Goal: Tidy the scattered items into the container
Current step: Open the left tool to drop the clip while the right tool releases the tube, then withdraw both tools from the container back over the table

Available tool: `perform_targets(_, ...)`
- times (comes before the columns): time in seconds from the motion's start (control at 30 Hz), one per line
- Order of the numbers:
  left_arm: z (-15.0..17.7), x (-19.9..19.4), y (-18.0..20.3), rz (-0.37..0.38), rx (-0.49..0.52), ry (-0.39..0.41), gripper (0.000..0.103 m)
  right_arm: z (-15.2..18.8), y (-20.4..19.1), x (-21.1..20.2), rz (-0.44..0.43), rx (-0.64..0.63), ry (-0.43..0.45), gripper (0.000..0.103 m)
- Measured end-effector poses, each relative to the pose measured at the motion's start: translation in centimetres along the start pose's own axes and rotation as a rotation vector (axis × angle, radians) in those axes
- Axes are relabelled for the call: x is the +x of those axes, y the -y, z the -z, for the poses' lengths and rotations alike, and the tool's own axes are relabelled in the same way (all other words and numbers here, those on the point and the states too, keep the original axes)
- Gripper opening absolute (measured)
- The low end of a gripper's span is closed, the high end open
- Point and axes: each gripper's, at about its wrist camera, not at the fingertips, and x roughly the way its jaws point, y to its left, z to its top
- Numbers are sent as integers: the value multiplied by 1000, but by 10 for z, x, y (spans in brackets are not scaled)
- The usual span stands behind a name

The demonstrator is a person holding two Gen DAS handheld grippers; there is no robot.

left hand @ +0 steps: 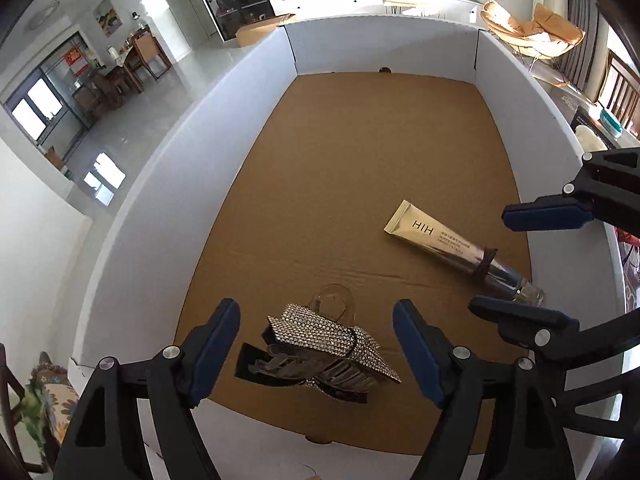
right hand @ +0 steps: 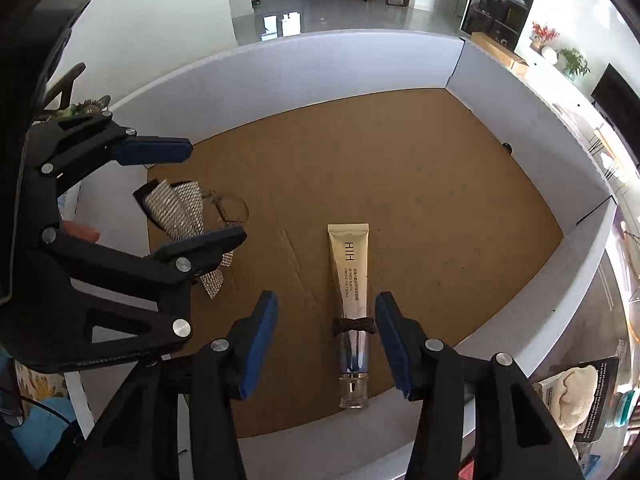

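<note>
I am looking down into the white-walled box [left hand: 248,92] with its brown floor. My left gripper [left hand: 316,354] is standing open around the rhinestone hair clip [left hand: 320,344], pads clear of it. The gold tube [left hand: 444,244] is lying near my right gripper [left hand: 516,260], also open.

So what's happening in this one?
A person is working two handheld grippers over a white-walled box with a brown floor. The left gripper stands open around a rhinestone hair clip, and the right gripper stands open around a gold tube. Both items lie on the box floor.
</note>
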Motion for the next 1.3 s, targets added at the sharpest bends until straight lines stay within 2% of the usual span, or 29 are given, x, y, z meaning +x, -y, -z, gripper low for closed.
perform_targets(0.13,3,2,-1,-51,2,-28,78,10,-2,-2,23,-36,7,62)
perform_targets(0.43,29,-13,-5,-80,-19,-26,78,29,-21,-14,-9,-82,6,63)
perform_targets(0.57,45,-23,-11,-66,-21,-11,78,34,-26,-23,-67,-47,18,63)
perform_targets(0.63,48,-29,-16,-27,-41,22,78,34,-19,-33,-88,-4,44,63)
perform_targets(0.7,48,-47,-20,-26,-68,95,78,29,-5,-47,-103,31,65,63)
perform_targets(0.8,43,-93,-10,-37,-62,242,78,25,34,-84,-113,119,129,77)
perform_targets(0.87,39,-125,6,2,-37,310,78,32,68,-113,-109,198,184,92)
perform_targets(0.93,37,-155,27,71,2,364,82,53,101,-145,-80,273,247,100)
perform_targets(0.97,38,-169,40,102,28,386,95,69,116,-160,-52,306,282,103)
perform_targets(1.0,40,-181,55,126,49,409,102,87,130,-173,-8,338,315,103)
perform_targets(1.1,51,-205,106,216,120,440,103,167,153,-205,146,473,365,103)
perform_targets(1.2,61,-194,168,317,169,369,103,251,179,-194,309,604,270,103)
perform_targets(1.27,65,-168,211,332,192,316,103,305,181,-178,406,669,184,103)
perform_targets(1.3,66,-152,230,321,202,289,103,329,182,-170,427,696,151,103)
